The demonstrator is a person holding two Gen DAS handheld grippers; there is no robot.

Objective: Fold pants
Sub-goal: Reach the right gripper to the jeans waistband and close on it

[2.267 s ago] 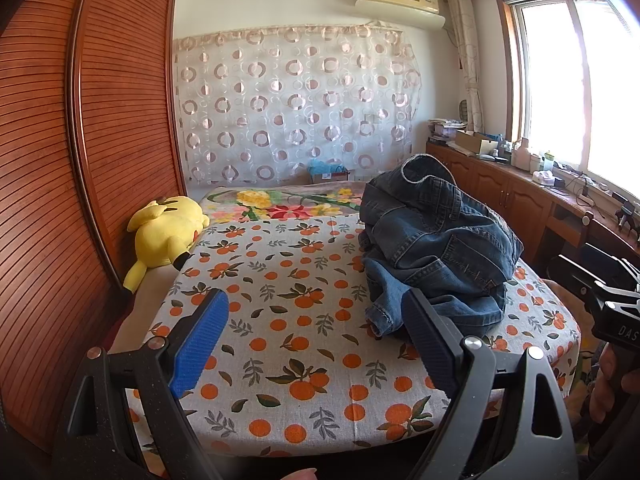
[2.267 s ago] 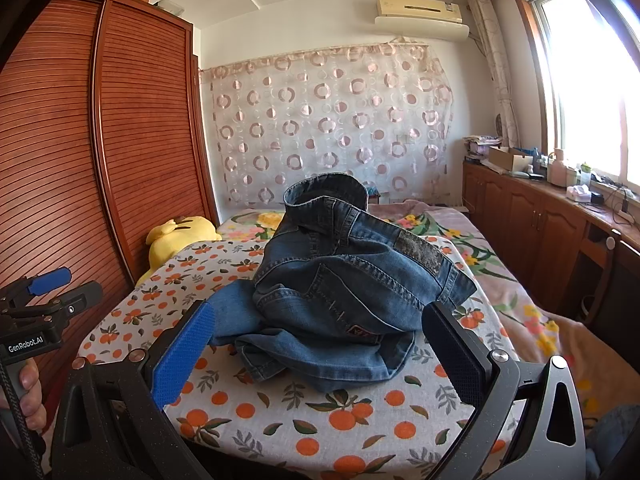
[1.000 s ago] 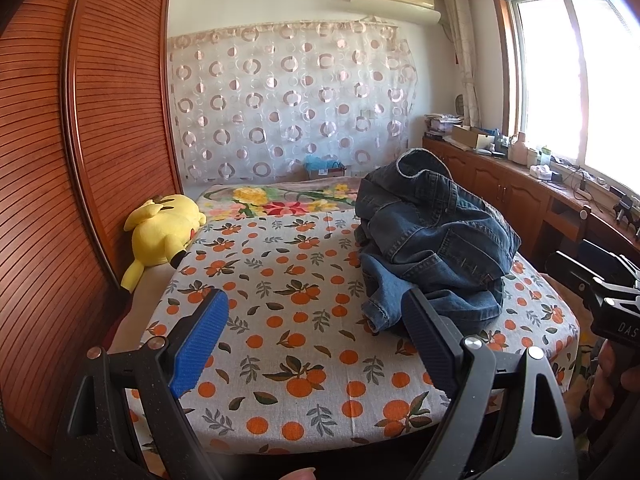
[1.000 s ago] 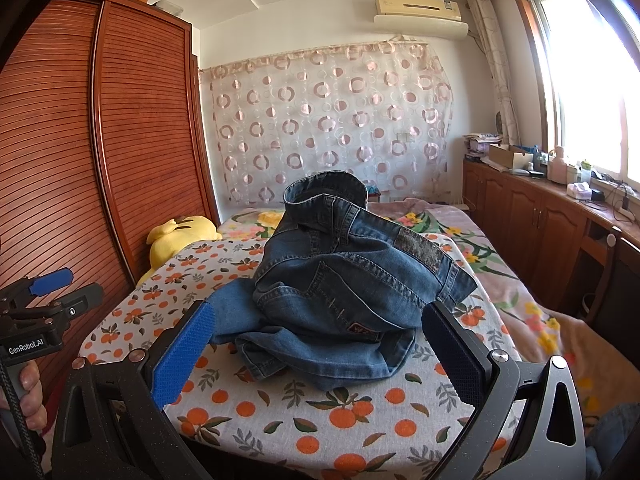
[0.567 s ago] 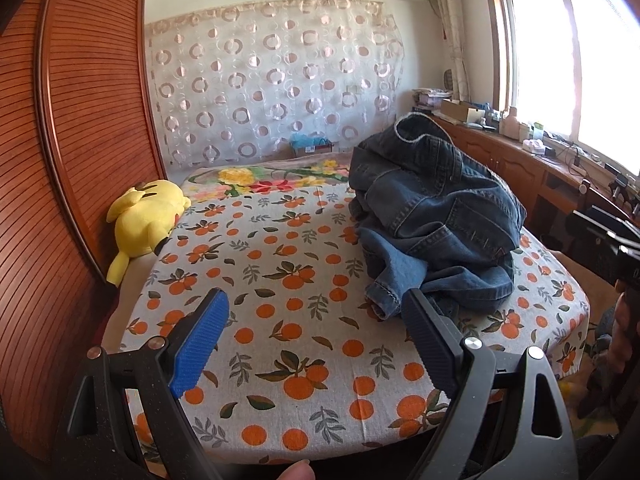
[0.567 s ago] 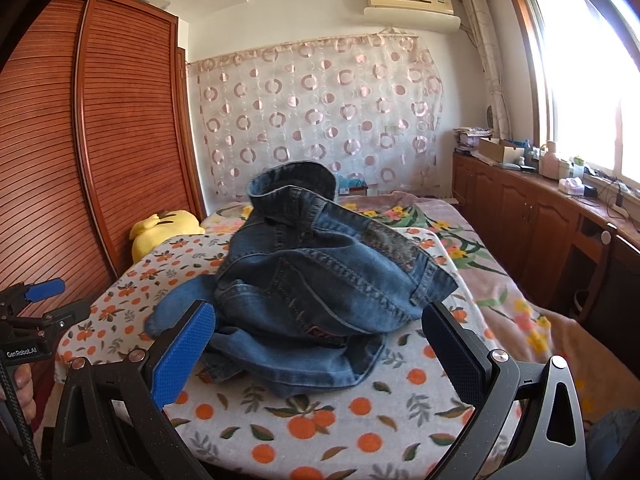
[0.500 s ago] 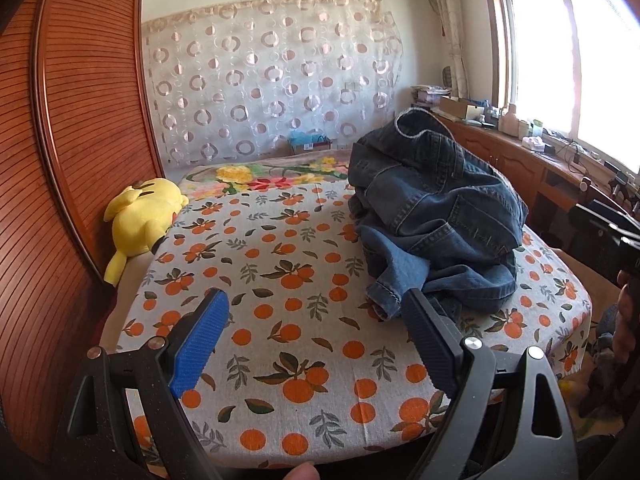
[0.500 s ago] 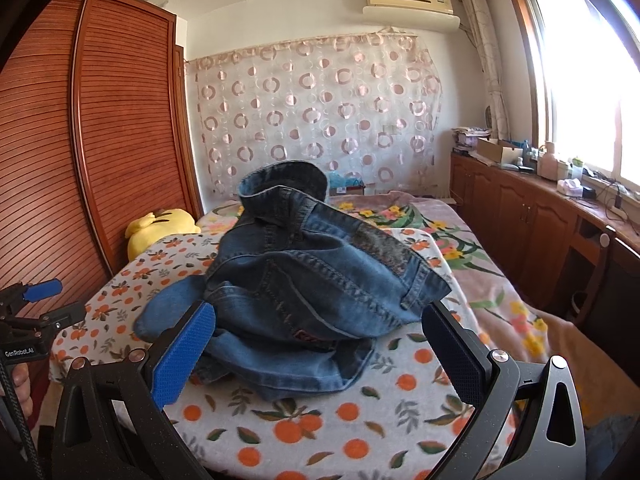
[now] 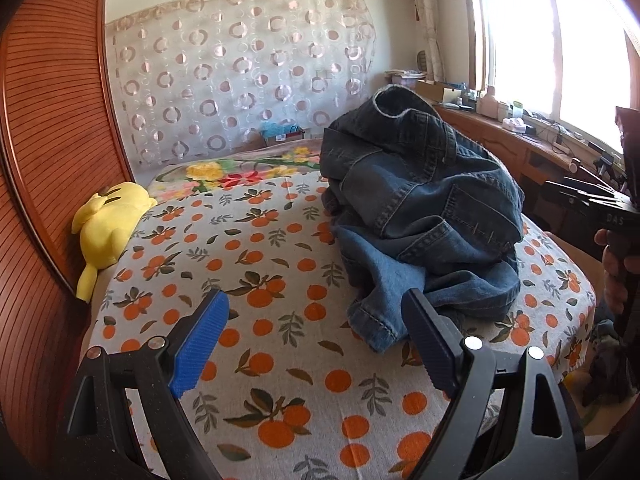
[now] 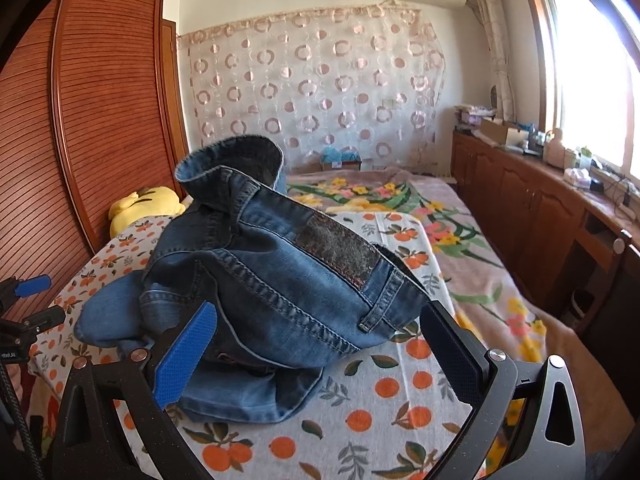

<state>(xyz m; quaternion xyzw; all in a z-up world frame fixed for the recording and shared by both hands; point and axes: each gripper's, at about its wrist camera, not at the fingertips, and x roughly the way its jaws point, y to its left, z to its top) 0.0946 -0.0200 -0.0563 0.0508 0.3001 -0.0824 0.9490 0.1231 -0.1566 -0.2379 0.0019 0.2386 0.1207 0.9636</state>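
A crumpled pair of blue jeans (image 9: 420, 204) lies heaped on the right side of a bed covered with an orange-fruit sheet (image 9: 256, 280). My left gripper (image 9: 316, 328) hovers open over the sheet, its right finger close to a trouser hem. In the right wrist view the jeans (image 10: 280, 280) fill the middle, waistband and leather patch facing me. My right gripper (image 10: 320, 344) is open, its blue-padded fingers (image 10: 188, 352) standing on either side of the heap's near edge, nothing pinched.
A yellow plush toy (image 9: 108, 220) lies by the wooden wardrobe (image 9: 44, 160) on the left. A wooden counter with clutter (image 10: 552, 184) runs under the window on the right. A floral blanket (image 10: 400, 200) covers the far bed part. A hand (image 9: 616, 272) holds the other gripper's handle.
Both grippers have moved forward and lower toward the bed. The jeans now loom larger in both views, and the right gripper's fingers have reached the heap's near edge.
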